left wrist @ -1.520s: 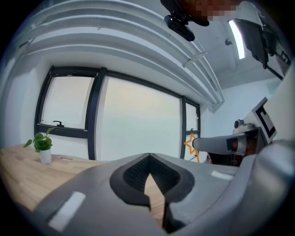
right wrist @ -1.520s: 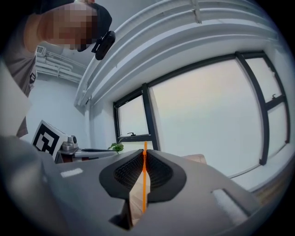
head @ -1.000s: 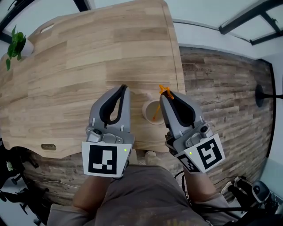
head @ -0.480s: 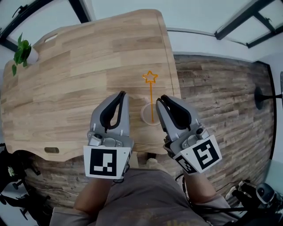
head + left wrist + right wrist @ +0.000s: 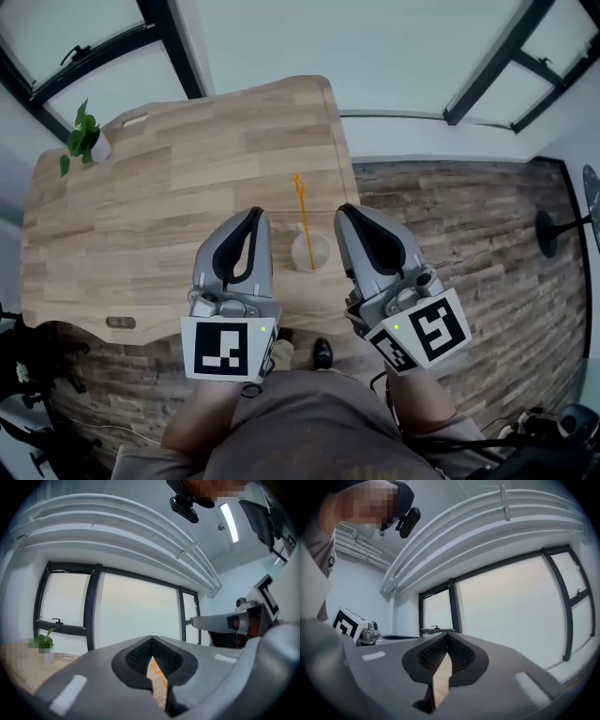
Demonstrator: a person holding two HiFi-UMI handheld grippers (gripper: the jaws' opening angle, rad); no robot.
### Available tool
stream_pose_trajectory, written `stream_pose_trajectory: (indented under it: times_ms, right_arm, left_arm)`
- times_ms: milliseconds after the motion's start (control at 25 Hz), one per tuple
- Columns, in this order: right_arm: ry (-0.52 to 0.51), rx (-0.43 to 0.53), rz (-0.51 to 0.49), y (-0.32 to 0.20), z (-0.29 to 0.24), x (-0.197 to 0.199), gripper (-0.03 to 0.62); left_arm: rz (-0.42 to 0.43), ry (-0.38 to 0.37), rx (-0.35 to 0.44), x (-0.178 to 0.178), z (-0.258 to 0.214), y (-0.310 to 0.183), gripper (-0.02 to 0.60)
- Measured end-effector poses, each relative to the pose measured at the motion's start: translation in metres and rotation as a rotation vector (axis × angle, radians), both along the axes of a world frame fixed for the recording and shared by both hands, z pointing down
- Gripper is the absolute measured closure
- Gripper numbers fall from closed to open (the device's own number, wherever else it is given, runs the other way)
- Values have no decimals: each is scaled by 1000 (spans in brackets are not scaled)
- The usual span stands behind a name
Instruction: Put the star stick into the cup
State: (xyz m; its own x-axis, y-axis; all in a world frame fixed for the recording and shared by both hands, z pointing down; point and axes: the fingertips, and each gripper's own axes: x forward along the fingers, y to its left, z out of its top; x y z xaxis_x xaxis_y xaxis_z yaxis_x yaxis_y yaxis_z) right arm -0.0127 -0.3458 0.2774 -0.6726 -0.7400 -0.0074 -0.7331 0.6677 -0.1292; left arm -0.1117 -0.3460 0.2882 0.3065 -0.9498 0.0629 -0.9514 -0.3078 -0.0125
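A pale cup (image 5: 310, 251) stands near the right front corner of the wooden table (image 5: 141, 216). The orange star stick (image 5: 302, 214) stands in it, leaning away, with its star end up. My left gripper (image 5: 254, 215) is held just left of the cup, and my right gripper (image 5: 343, 212) just right of it. Neither touches the cup or the stick. Both are shut with nothing between the jaws. In the left gripper view, the left gripper (image 5: 151, 639) has its tips together, and a bit of the star stick (image 5: 160, 675) shows through the gap below. The right gripper (image 5: 447, 635) looks the same.
A small plant in a white pot (image 5: 84, 142) sits at the table's far left corner. The table's right edge runs just past the cup, with plank flooring (image 5: 450, 225) beyond. A black round stand base (image 5: 545, 225) is on the floor at right. Windows lie ahead.
A second ago my right gripper was beside the stick's star over the cup. The stick now stands free in the cup, and both grippers have drawn back toward me.
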Motion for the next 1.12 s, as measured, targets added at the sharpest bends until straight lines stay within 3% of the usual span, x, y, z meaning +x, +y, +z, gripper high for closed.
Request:
stream_pose_trajectory:
  times_ms: [360, 1120]
  right_arm:
    - [5, 146, -7, 23, -53, 8, 571]
    - [24, 158, -22, 29, -54, 16, 571]
  left_arm:
    - [-50, -55, 118, 8, -56, 29, 581]
    - [-61, -61, 129, 20, -61, 38, 581]
